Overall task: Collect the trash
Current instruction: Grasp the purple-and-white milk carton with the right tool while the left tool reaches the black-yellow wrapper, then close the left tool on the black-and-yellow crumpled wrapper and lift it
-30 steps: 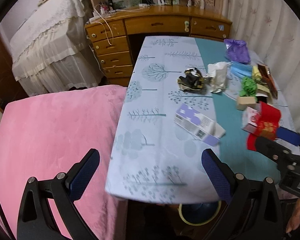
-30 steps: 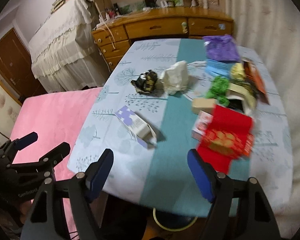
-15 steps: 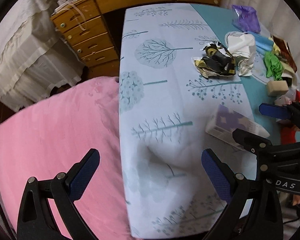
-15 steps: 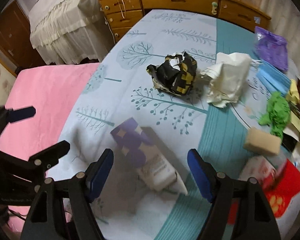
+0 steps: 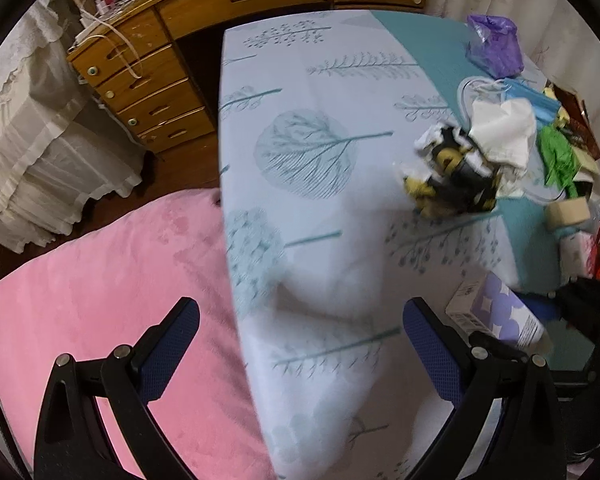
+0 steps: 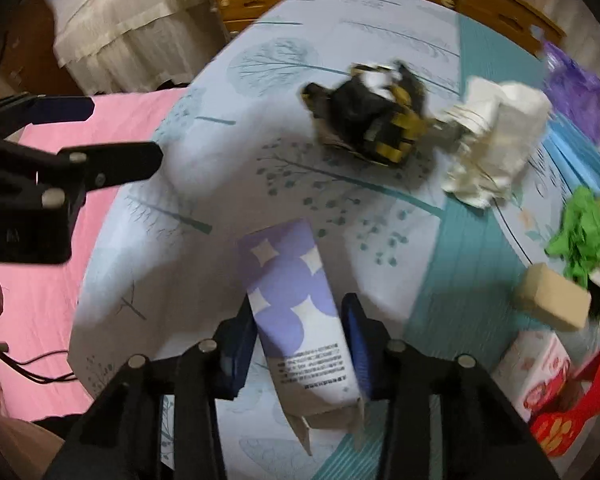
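While most of the litter lies untouched on the bench [image 5: 324, 184], the collecting looks barely begun: only one piece is in hand, and no bin shows. Going from the left, the left tongs [image 5: 300, 344] stand wide and released over the bench's near-left edge, nothing between them, beside a pink bed cover [image 5: 100, 280]. Next, at about 6 o'clock in the right wrist view, the right tongs [image 6: 300, 336] have just been closing and now appear to clench the purple-and-white carton [image 6: 296, 300], a pad against each long side. It is a slim box, lying flat, its near end flaps torn open. Further right, toward 1 o'clock, wait a black-and-yellow wrapper [image 6: 376, 120], crumpled white paper [image 6: 496, 144], a purple bag [image 6: 572, 88]; at 3 o'clock, a green scrap [image 6: 580, 236].
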Demonstrator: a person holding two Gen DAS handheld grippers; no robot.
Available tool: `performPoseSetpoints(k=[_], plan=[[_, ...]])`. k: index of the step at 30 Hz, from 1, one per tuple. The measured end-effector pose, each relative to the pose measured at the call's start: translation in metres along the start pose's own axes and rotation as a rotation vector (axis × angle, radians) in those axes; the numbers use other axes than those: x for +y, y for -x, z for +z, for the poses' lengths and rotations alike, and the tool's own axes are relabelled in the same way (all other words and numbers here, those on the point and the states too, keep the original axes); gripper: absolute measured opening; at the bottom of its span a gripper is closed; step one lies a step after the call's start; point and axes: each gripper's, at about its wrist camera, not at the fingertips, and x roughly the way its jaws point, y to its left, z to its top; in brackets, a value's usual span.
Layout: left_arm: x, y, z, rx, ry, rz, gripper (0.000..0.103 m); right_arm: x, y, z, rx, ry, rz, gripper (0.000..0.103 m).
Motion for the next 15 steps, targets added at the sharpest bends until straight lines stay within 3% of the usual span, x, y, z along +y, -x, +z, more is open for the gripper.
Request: performPoseSetpoints(k=[7, 12, 15], plan=[[-0.02, -0.001, 0.028, -0.014, -0.018, -0.116, 0.1, -0.059, 0.045, 0.001, -0.11, -0.313, 0.021, 0.038], [-0.037, -0.005, 0.055, -0.002, -0.012, -0.214, 0.1, -0.083, 0.073, -0.004, -0.197, -0.424, 0.001, 0.038], [-0.045, -0.016, 0.073, 0.049, 0.013, -0.27, 0.1, -0.086, 0.084, -0.008, -0.23, -0.467, -0.005, 0.038]])
